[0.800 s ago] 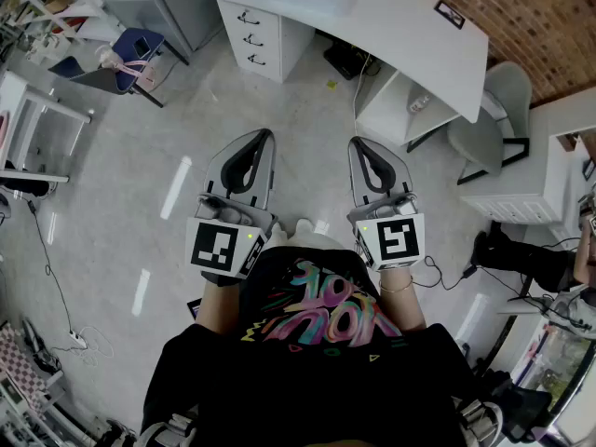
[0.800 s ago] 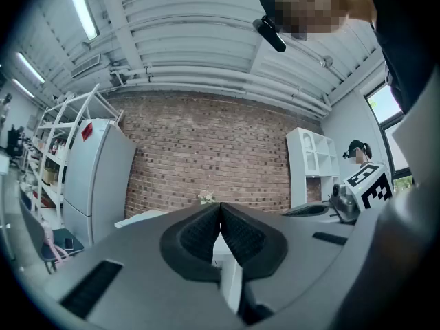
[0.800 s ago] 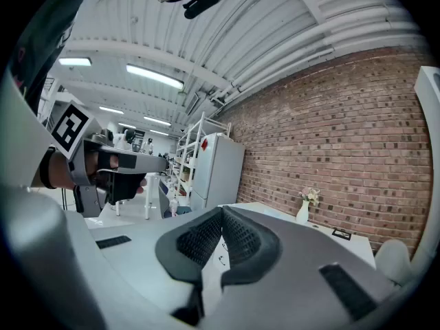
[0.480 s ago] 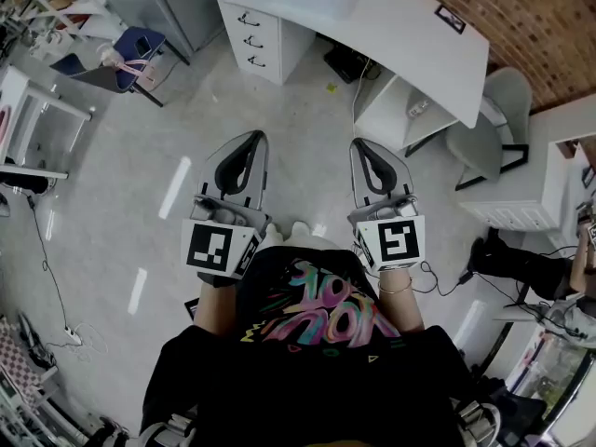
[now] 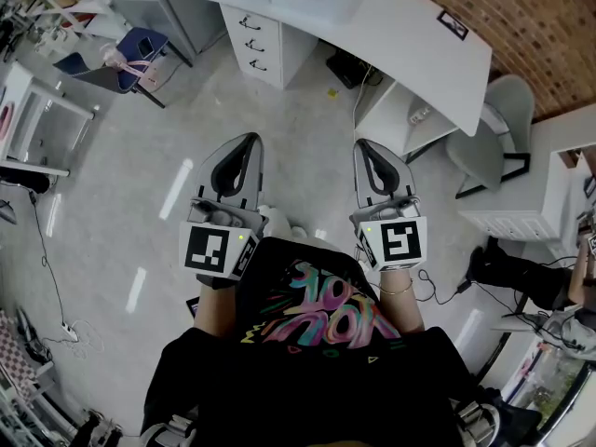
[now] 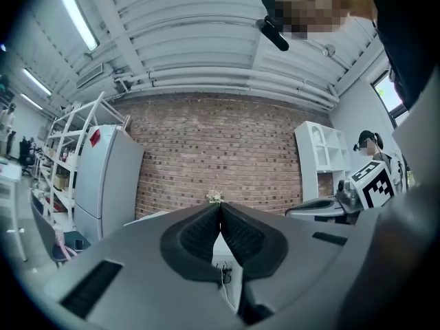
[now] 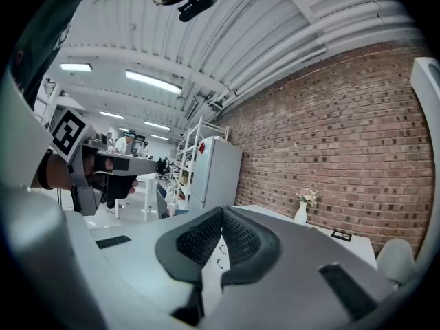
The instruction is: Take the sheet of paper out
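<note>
Both left gripper and right gripper closed, empty.
Carried level, probably mid-approach; white desk well beyond their tips.

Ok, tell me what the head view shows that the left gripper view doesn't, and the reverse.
Only the head view: the floor, a grey chair and the person's printed shirt. Only the left gripper view: the ribbed ceiling, its strip lights, and a close look along the left hand-held gripper, whose jaws are pressed together on nothing. Both: the brick wall, the white desk and the right hand-held gripper.
</note>
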Action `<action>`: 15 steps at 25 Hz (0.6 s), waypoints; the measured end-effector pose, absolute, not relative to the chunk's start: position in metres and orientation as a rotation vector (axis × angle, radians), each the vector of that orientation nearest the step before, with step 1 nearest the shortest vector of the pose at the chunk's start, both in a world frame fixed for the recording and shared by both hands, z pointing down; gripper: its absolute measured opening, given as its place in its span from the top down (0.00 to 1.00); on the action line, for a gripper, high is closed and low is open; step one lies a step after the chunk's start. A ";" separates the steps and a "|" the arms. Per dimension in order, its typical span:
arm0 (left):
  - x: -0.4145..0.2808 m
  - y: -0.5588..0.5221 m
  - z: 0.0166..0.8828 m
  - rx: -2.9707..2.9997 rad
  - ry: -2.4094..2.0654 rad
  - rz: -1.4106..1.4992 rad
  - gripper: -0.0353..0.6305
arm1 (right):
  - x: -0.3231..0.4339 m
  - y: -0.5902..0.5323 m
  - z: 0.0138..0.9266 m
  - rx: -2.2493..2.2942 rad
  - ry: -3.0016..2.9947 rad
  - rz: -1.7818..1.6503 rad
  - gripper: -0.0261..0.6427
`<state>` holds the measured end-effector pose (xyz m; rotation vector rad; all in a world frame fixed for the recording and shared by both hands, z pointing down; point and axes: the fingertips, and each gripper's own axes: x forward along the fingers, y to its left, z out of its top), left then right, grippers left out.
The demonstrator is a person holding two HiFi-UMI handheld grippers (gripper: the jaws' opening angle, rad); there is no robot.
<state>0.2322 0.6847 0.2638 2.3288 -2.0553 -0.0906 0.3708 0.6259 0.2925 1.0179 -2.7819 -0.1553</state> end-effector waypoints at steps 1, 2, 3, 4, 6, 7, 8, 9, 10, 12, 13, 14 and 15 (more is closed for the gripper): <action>0.231 0.681 0.264 2.328 -2.057 -0.092 0.91 | 0.370 0.623 0.293 1.013 -2.782 -0.158 0.94; 0.229 0.677 0.265 2.328 -2.057 -0.092 0.91 | 0.368 0.619 0.294 1.010 -2.781 -0.160 0.94; 0.227 0.671 0.266 2.329 -2.056 -0.091 0.91 | 0.366 0.614 0.296 1.011 -2.781 -0.158 0.94; 0.223 0.665 0.268 2.329 -2.055 -0.089 0.91 | 0.363 0.608 0.297 1.013 -2.781 -0.156 0.94; 0.214 0.650 0.273 2.328 -2.053 -0.088 0.91 | 0.355 0.593 0.301 1.015 -2.780 -0.157 0.94; 0.209 0.641 0.276 2.328 -2.052 -0.089 0.91 | 0.351 0.584 0.304 1.020 -2.776 -0.155 0.94; 0.202 0.632 0.279 2.328 -2.051 -0.090 0.91 | 0.346 0.574 0.307 1.028 -2.771 -0.152 0.94; 0.195 0.621 0.282 2.328 -2.050 -0.090 0.91 | 0.341 0.564 0.310 1.035 -2.767 -0.147 0.94; 0.186 0.610 0.285 2.328 -2.048 -0.088 0.91 | 0.334 0.553 0.312 1.041 -2.761 -0.142 0.94; 0.165 0.584 0.289 2.328 -2.046 -0.083 0.91 | 0.317 0.528 0.316 1.049 -2.750 -0.137 0.94; 0.153 0.569 0.290 2.328 -2.045 -0.083 0.91 | 0.307 0.514 0.317 1.054 -2.743 -0.138 0.94; 0.141 0.553 0.290 2.328 -2.042 -0.082 0.91 | 0.297 0.500 0.317 1.059 -2.735 -0.139 0.94; 0.129 0.537 0.290 2.329 -2.037 -0.082 0.91 | 0.286 0.485 0.316 1.065 -2.729 -0.138 0.94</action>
